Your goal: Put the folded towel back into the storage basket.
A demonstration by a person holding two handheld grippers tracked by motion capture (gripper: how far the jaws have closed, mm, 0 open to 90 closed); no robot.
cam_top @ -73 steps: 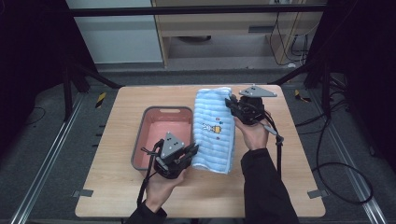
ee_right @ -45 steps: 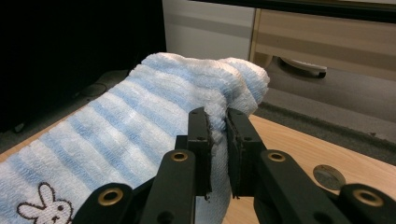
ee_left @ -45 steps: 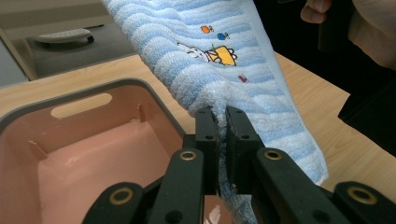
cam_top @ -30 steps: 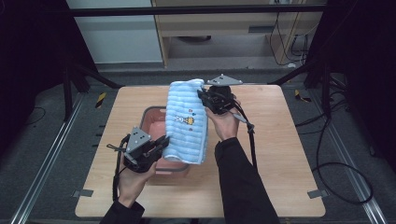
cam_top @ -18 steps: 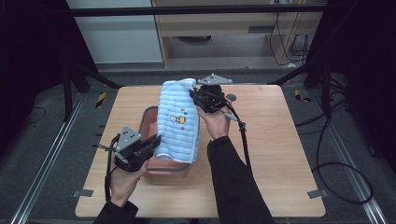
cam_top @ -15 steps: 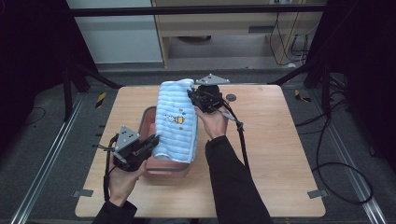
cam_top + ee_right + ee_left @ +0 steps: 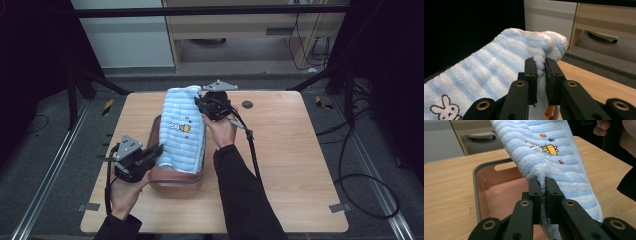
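A blue-and-white striped towel [image 7: 182,130] with a small rabbit picture hangs stretched above a pink tub [image 7: 175,178] with a grey rim. My left gripper [image 7: 156,151] is shut on the towel's near edge [image 7: 544,173], over the tub's near left side. My right gripper [image 7: 199,102] is shut on the towel's far edge [image 7: 541,58], held higher, beyond the tub's far end. In the left gripper view the tub's pink inside [image 7: 501,195] lies bare below the cloth. The towel covers most of the tub in the high view.
The wooden table [image 7: 300,165] is bare to the right of the tub, with a small dark round mark [image 7: 247,104] near the far edge. Dark frame legs and cables stand on the floor around the table. A wooden shelf unit [image 7: 240,30] stands behind.
Both grippers have carried the towel leftward from the table's right-middle to above the tub. The left gripper swung to the tub's left side. In the last half second little has moved.
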